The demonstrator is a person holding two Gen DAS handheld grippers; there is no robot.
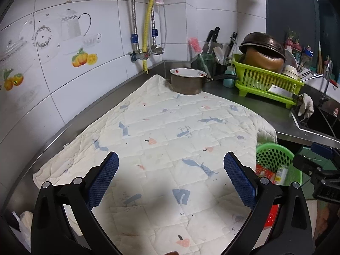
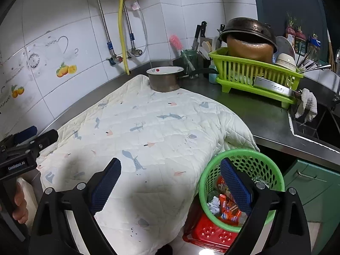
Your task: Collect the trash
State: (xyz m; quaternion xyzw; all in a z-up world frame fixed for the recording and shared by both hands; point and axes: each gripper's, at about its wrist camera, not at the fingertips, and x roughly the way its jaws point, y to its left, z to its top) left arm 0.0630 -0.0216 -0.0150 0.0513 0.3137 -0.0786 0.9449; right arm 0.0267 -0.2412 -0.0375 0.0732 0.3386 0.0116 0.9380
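Left gripper (image 1: 171,163): black arms, blue textured pads spread wide, nothing between them. It hangs over the white quilted cloth with small blue and pink prints (image 1: 170,131) that covers the steel counter (image 1: 265,110).

Right gripper (image 2: 170,170): likewise released and empty, jaws well apart. Its left pad lies over the cloth's near right part; its right pad lies over the green perforated plastic basket (image 2: 261,163).

The basket stands below the counter edge, just right of the cloth's hanging corner, on a red plastic stool or crate (image 2: 210,231). Trash sits inside it: orange and red snack wrappers (image 2: 229,210) and crumpled white paper (image 2: 213,205). No trash shows on the cloth.

Far end of cloth: a brown metal saucepan with a white bowl set in it (image 1: 188,80), touching the cloth's far edge. To its right, a lime-green plastic dish rack (image 1: 267,80) holding an upturned dark pan (image 1: 263,42) and bowls. A sink (image 2: 318,123) lies at far right, a white rag (image 2: 306,104) draped at its corner.

A hand (image 2: 20,204) grips the left gripper's handle at the right wrist view's left edge.
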